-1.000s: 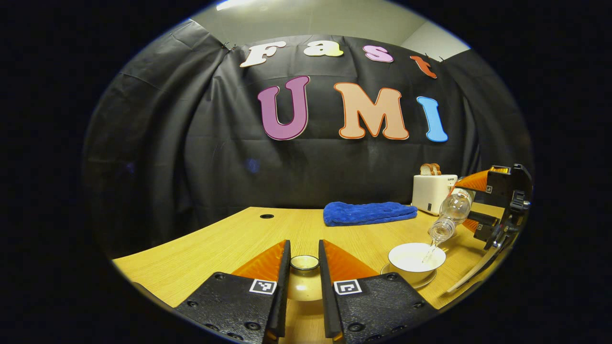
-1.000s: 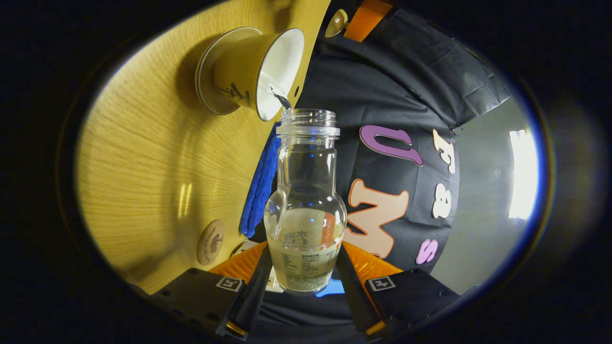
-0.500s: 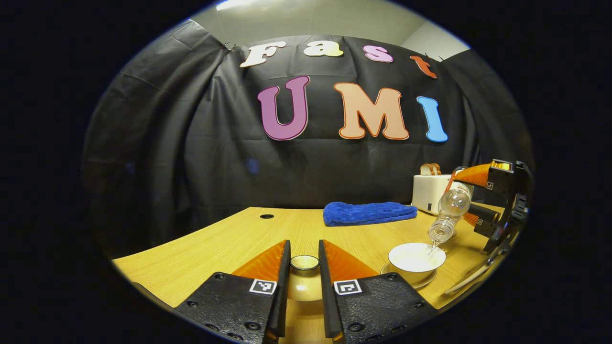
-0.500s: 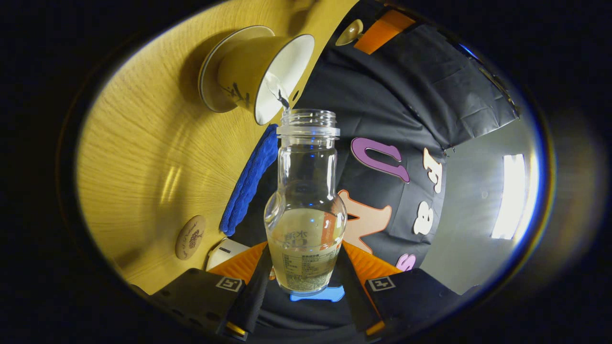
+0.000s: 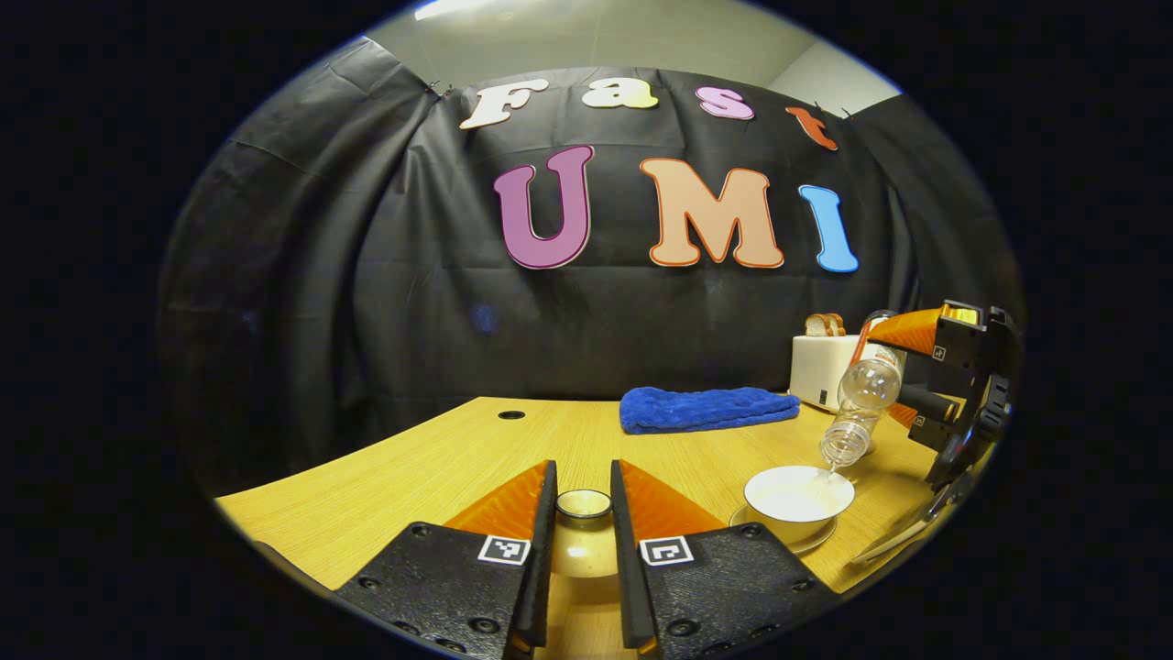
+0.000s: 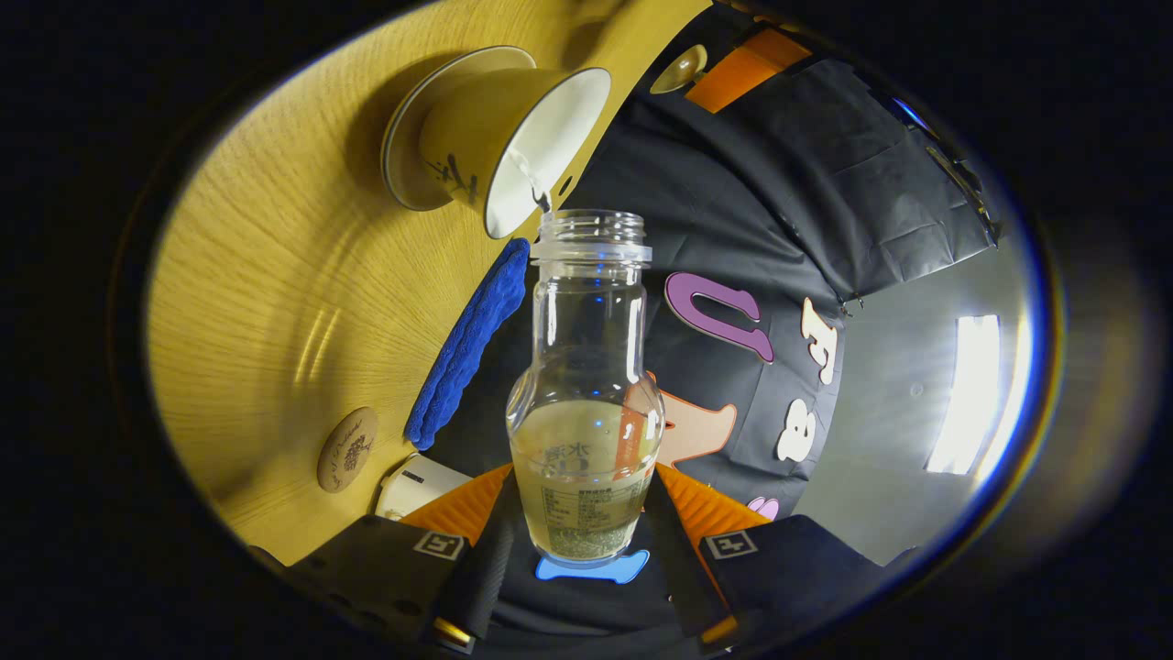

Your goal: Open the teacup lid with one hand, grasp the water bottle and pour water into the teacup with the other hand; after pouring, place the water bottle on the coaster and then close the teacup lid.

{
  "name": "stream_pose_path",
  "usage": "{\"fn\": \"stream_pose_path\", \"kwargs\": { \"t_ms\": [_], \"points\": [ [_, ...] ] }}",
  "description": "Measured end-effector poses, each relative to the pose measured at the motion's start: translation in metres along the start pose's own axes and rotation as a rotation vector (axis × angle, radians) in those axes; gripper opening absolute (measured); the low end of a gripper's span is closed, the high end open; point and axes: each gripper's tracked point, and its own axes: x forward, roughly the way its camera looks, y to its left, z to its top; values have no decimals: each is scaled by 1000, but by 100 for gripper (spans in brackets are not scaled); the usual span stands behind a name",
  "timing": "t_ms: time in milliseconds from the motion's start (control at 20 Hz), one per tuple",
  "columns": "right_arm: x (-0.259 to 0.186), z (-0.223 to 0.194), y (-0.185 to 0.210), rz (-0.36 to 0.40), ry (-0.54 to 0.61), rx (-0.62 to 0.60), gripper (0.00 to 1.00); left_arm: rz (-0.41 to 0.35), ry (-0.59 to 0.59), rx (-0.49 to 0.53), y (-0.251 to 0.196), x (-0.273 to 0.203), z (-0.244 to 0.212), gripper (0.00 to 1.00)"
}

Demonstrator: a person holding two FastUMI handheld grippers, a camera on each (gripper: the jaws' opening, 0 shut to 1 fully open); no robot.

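pour | right tongs (image 6: 577, 568) clamped on water bottle (image 6: 586, 403), mouth over teacup (image 6: 499, 137) rim at 11 o'clock | left tongs (image 5: 583, 550) clamped on lid (image 5: 584, 503) | tilt slowly, avoid spilling on desk (image 5: 440, 467)

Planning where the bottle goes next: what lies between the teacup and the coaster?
Bare tabletop. In the right gripper view nothing sits between the teacup and the coaster.

tool (image 6: 577, 550): clamped on water bottle (image 6: 586, 403) | bottle mouth at teacup (image 6: 509, 147) rim, thin stream
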Motion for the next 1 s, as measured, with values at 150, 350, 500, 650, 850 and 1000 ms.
{"fn": "stream_pose_path", "kwargs": {
  "t_ms": [150,350,500,650,850,1000],
  "points": [
    [0,2,5,17,1,19,79,0,0,0,0,-1,0,29],
    [-4,-2,30,133,27,193,80,0,0,1,0,0,0,29],
    [-11,-1,38,200,48,321,77,0,-1,1,-1,1,0,29],
    [-15,-5,52,290,84,470,82,0,-1,1,0,1,0,29],
    [-23,-16,57,354,133,728,82,0,-1,1,0,1,0,30],
    [-21,-28,53,364,171,930,78,0,-1,1,0,1,0,29]
  ]
}}
